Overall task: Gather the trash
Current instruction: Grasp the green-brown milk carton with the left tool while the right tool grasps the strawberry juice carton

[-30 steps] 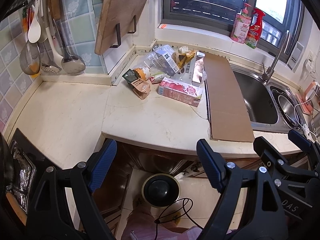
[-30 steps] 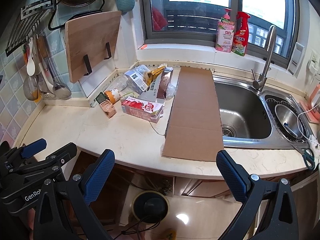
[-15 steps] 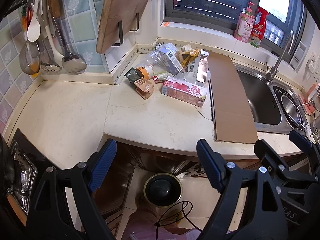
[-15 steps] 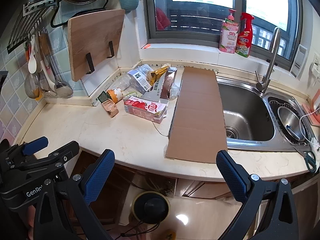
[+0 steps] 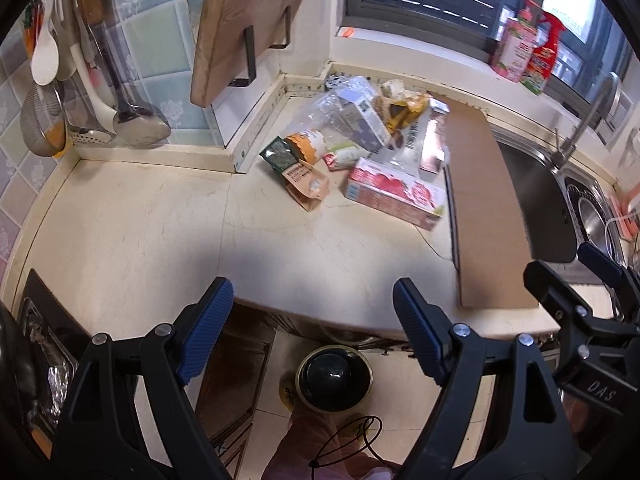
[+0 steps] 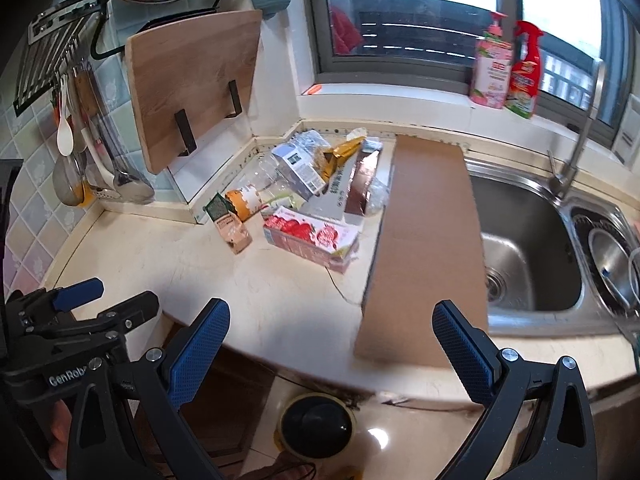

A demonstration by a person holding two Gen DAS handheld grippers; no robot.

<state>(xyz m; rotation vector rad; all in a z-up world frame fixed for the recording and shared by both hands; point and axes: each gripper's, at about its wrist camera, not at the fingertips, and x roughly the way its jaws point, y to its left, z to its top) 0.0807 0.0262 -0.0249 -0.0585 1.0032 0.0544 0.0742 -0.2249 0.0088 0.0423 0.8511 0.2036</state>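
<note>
Left wrist view first: nearest the lens, the left gripper (image 5: 313,316) with blue ribbed pads is being held spread wide, nothing between its jaws; in the right wrist view the right gripper (image 6: 331,338) is likewise being carried wide open and empty; below both, a round black-lidded bin with a pale rim (image 5: 334,378) is standing on the floor under the counter edge, and it is judged to be where the trash is meant to go. Beyond the pads the cream stone countertop (image 5: 132,224) is lying bare; farther on, a long flat brown cardboard sheet (image 6: 428,240) is resting beside the steel sink (image 6: 532,240), partly overhanging its near side. At the far corner the trash is being left untouched in a heap: a red-and-white printed carton (image 5: 396,194) at the front, a small brown paper packet (image 5: 306,184) just beside it, crumpled clear plastic and boxes (image 5: 352,120) behind. The approach step is judged to be in hand; nothing is being gripped yet. Next, one gripper is to be brought forward to the carton, its jaws placed astride the narrow sides and closed before lifting.
</note>
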